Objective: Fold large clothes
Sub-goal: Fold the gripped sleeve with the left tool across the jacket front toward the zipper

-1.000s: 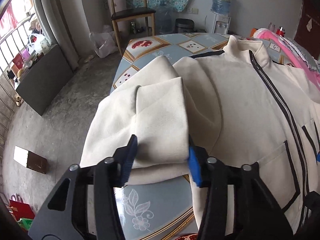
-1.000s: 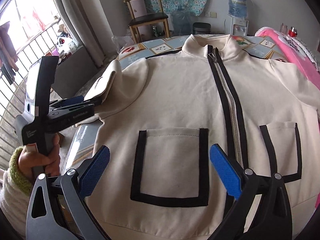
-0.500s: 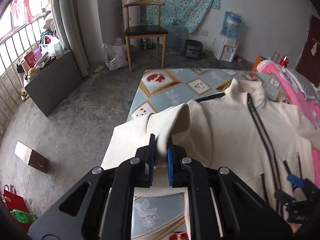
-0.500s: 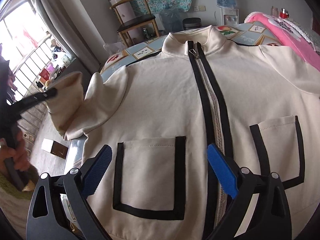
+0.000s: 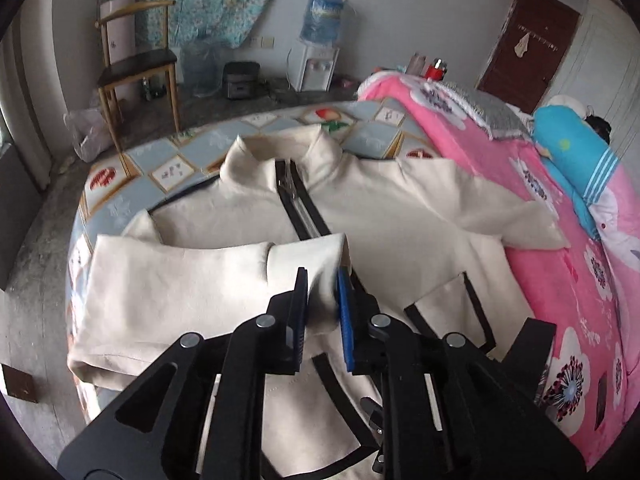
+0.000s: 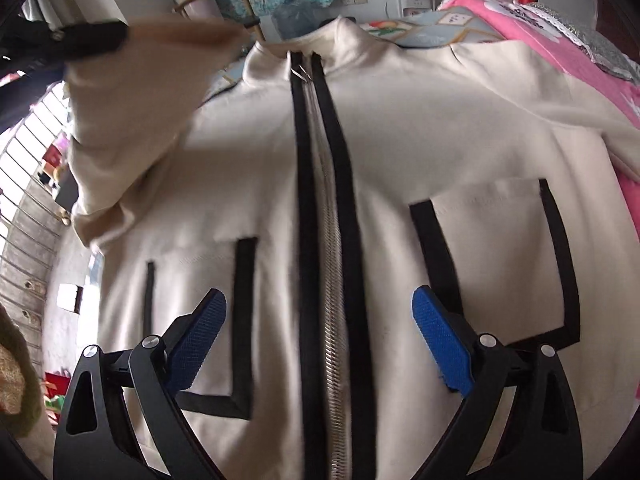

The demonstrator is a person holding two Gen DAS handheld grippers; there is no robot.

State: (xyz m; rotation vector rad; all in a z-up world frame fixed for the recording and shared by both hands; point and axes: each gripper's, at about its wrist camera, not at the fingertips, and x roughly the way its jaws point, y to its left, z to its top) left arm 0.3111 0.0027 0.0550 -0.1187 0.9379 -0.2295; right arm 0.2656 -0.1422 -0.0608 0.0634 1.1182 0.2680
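A cream zip-up jacket (image 5: 400, 216) with black trim lies face up on a tiled-pattern table (image 5: 120, 196). My left gripper (image 5: 323, 300) is shut on the cuff of the jacket's left sleeve (image 5: 176, 280), holding it over the chest near the zipper (image 5: 300, 216). In the right wrist view the lifted sleeve (image 6: 132, 120) hangs at the upper left. My right gripper (image 6: 320, 332) is open and empty, just above the lower zipper (image 6: 332, 280), between the two black-edged pockets (image 6: 500, 260).
A pink floral blanket (image 5: 560, 264) lies on the right, under the jacket's other sleeve (image 5: 500, 208). A wooden chair (image 5: 136, 64) and a water dispenser (image 5: 320, 40) stand beyond the table. A small box (image 5: 20, 384) lies on the floor at left.
My left gripper closed on the sleeve cuff, lifted it and carried it right across the jacket's chest. My right gripper moved closer over the lower zipper and stayed open.
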